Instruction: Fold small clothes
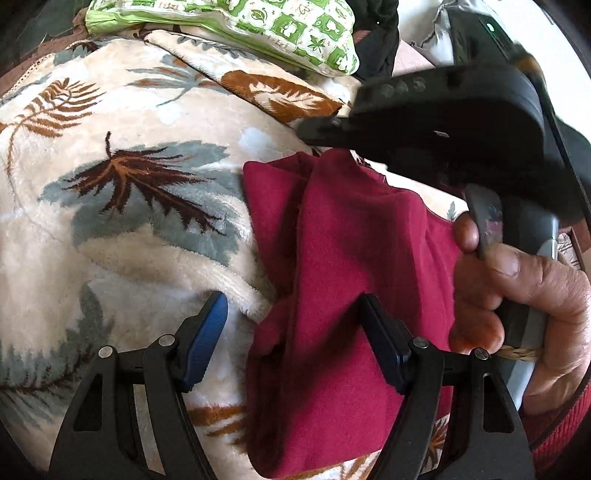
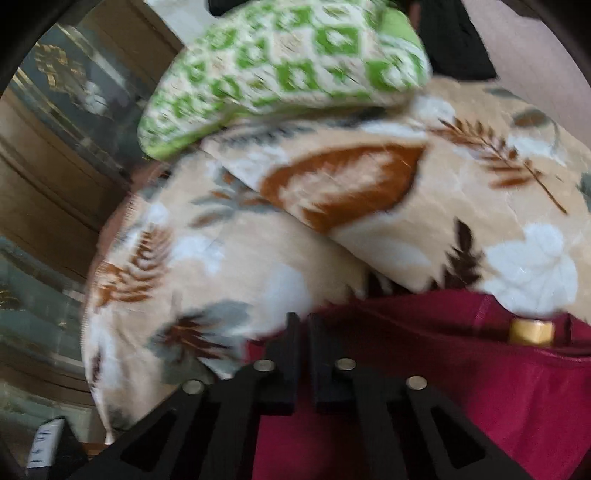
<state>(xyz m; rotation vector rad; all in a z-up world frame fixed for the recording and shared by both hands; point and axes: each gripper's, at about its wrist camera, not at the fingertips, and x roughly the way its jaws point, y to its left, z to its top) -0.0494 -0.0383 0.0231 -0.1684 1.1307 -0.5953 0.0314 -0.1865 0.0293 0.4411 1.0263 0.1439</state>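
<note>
Left gripper (image 1: 295, 332) wide above maroon garment (image 1: 332, 295); right gripper (image 2: 303, 354) nearly closed.

Left gripper (image 1: 295, 325) gapes over the maroon garment (image 1: 347, 258) on a leaf-print blanket (image 1: 129, 221).

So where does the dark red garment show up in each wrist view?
Left wrist: the dark red garment fills centre to lower right, under the open left gripper.
Right wrist: lower right, beneath the near-shut right gripper.
Shared landmark: the green patterned pillow, on the leaf-print blanket.
</note>
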